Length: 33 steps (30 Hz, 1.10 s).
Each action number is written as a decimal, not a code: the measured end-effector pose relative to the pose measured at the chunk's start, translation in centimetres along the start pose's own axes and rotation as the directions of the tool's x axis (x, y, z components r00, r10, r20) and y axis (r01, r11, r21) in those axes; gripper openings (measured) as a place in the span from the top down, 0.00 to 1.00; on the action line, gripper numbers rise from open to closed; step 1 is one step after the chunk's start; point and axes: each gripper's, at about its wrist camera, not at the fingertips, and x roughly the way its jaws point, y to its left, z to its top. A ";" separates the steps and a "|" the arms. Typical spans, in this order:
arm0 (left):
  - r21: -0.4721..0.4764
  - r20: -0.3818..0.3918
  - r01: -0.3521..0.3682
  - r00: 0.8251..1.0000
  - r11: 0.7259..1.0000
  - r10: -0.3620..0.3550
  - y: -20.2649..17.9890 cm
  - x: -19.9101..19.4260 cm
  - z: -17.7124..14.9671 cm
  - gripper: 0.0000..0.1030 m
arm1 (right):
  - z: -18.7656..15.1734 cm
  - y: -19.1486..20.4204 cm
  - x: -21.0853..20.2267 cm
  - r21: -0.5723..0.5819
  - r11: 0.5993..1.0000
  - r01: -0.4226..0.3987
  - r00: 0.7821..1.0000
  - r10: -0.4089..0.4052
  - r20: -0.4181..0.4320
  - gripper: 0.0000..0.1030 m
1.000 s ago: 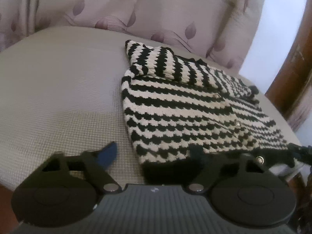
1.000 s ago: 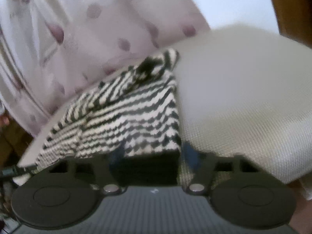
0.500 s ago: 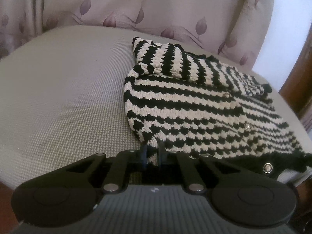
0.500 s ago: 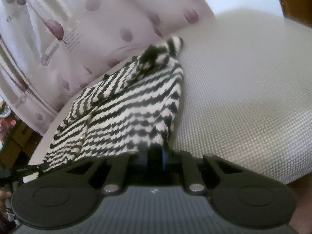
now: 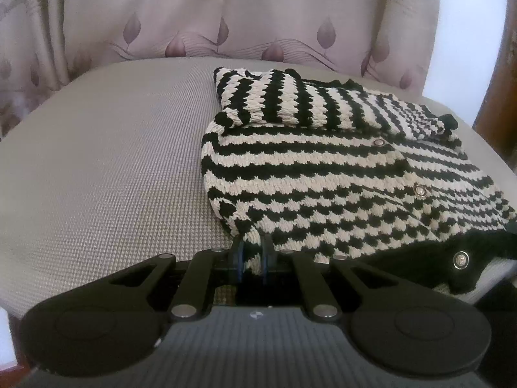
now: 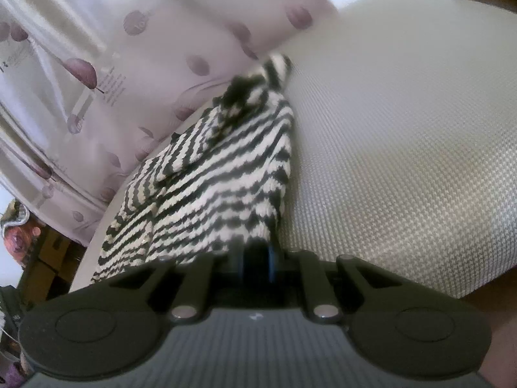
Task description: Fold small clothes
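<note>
Both tools, L (image 5: 251, 252) & R (image 6: 257, 255), now clamped on cardigan (image 5: 323, 174) hem; earlier open

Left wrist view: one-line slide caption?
Left gripper shut on the near hem corner of a black-and-white striped knit cardigan lying on a grey cushion.

Chunky knit cardigan (image 5: 323, 174), woven textured tablecloth (image 5: 106, 168)
</note>
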 end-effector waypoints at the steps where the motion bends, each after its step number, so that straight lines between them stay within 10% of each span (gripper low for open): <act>1: 0.002 0.001 -0.001 1.000 1.000 0.001 0.0 0.0 0.0 0.90 | -0.1 0.2 0.0 -0.022 1.000 0.008 1.000 -0.007 0.004 0.88; 10: -0.153 0.098 0.158 0.985 0.976 -0.144 2.4 -1.3 0.2 0.92 | 0.3 -0.3 -0.9 0.061 0.992 -0.113 0.993 0.111 0.044 0.90; 23: -0.127 0.266 0.196 0.951 0.972 -0.157 1.8 -2.9 3.5 0.92 | 3.9 0.8 -2.0 0.174 0.928 -0.328 0.940 0.303 0.155 0.90; 33: -0.140 0.409 0.178 0.906 0.974 -0.107 1.7 -0.5 12.1 0.93 | 13.4 1.8 0.9 0.182 0.900 -0.397 0.903 0.348 0.250 0.90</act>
